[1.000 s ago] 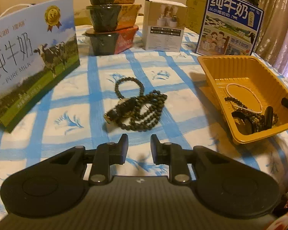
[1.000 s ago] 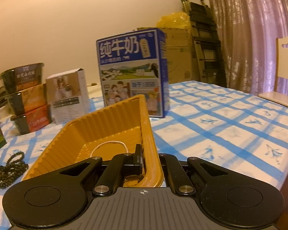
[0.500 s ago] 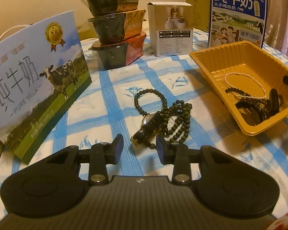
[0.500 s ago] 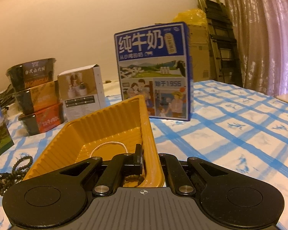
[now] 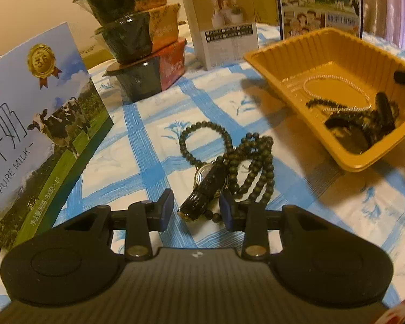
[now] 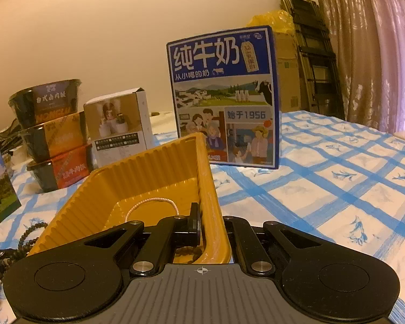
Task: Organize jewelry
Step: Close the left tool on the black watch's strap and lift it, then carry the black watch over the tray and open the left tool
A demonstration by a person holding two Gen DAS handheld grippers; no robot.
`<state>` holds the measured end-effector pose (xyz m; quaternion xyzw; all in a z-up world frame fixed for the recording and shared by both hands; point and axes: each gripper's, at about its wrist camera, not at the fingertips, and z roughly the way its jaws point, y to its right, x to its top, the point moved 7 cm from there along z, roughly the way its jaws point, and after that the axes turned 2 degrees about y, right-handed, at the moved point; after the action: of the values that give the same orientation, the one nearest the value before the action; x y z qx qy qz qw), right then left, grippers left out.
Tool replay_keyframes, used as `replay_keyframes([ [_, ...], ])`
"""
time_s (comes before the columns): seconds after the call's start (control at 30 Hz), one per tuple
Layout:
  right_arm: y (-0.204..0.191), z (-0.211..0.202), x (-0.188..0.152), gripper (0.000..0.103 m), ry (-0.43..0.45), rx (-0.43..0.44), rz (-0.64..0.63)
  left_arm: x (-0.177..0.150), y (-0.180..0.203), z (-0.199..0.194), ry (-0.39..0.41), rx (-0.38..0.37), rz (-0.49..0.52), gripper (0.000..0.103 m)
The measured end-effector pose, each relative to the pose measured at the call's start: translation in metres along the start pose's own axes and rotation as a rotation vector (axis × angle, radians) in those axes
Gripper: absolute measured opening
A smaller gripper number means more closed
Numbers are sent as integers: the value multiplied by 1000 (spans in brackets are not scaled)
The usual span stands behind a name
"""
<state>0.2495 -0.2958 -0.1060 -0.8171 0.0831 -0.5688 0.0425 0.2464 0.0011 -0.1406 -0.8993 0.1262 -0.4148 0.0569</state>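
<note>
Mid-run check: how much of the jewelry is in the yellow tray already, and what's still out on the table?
Done: a pale bead strand and dark bracelets lie in the yellow tray. In hand: the right gripper clamps the tray's wall; the open left gripper straddles the watch, no grip yet. Left: the watch and the dark bead strands tangled on the tablecloth.

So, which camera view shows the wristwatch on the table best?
The left wrist view: the wristwatch lies in full sight among the dark beads, just ahead of the open left gripper. The right wrist view does not show it clearly.
</note>
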Motion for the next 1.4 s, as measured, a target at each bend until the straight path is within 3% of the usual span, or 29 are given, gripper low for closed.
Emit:
replay_keyframes([
  [0.07,1,0,-1,4,-3,-1,3,-1,-1,3,-4,-1,4,33],
  [0.13,1,-1,-1,4,-5,0,2,-1,-2,3,-3,-4,-2,25],
  [0.27,0,-2,-1,4,-4,2,1,2,-8,-3,18,-1,-19,23],
  [0.3,0,-2,-1,4,-5,2,1,3,-10,-5,22,3,-25,17],
  [0.77,-2,-3,-2,4,-3,8,-5,-23,-39,-29,-44,14,-198,14],
  [1.4,-3,-6,-1,4,-1,16,-16,4,-38,-40,0,-2,-219,14],
])
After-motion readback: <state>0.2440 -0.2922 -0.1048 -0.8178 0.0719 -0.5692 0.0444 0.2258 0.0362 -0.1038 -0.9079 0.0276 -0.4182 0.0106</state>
